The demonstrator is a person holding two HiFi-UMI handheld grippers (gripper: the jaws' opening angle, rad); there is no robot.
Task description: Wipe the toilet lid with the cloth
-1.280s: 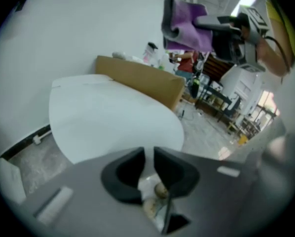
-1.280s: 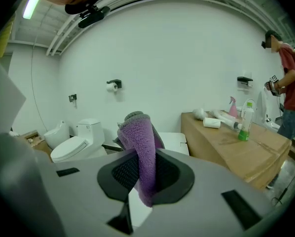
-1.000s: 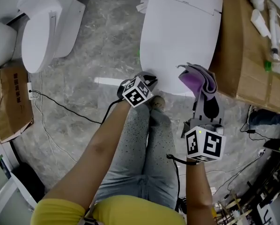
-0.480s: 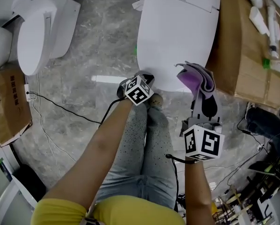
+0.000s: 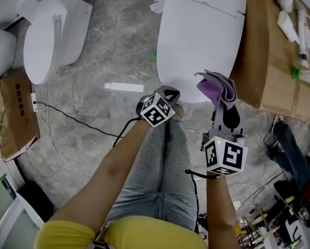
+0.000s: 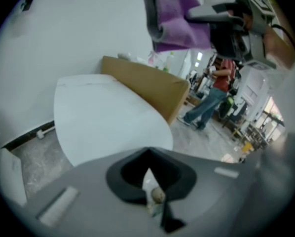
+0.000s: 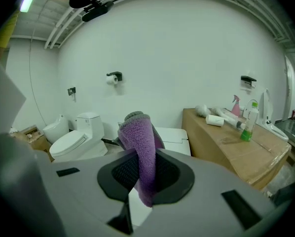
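Your right gripper [image 5: 225, 108] pinches the purple cloth [image 5: 215, 88] upright, above the toilet lid's [image 5: 199, 40] near edge, likely ready to lower. Left gripper [image 5: 165, 96]: jaws together, nothing held, kept off the wiping path.

The lid [image 5: 199, 40] is seen ahead, in the middle. A box [image 5: 269, 61] is placed just beside it on the right, and bottles [image 5: 300, 30] are laid on top of this box. A second toilet [image 5: 46, 32] is set well apart to the left. A smaller box [image 5: 12, 113] is found nearer than it, on the floor [image 5: 108, 45]. A cable [image 5: 77, 121] is laid across the floor from beside the smaller box toward the legs [image 5: 165, 160]. The left gripper [image 5: 168, 93] is held at the near edge of the lid. The right gripper [image 5: 221, 101] is held to the right of it, and the cloth [image 5: 217, 84] is kept between its jaws, raised above the near right part of the lid.
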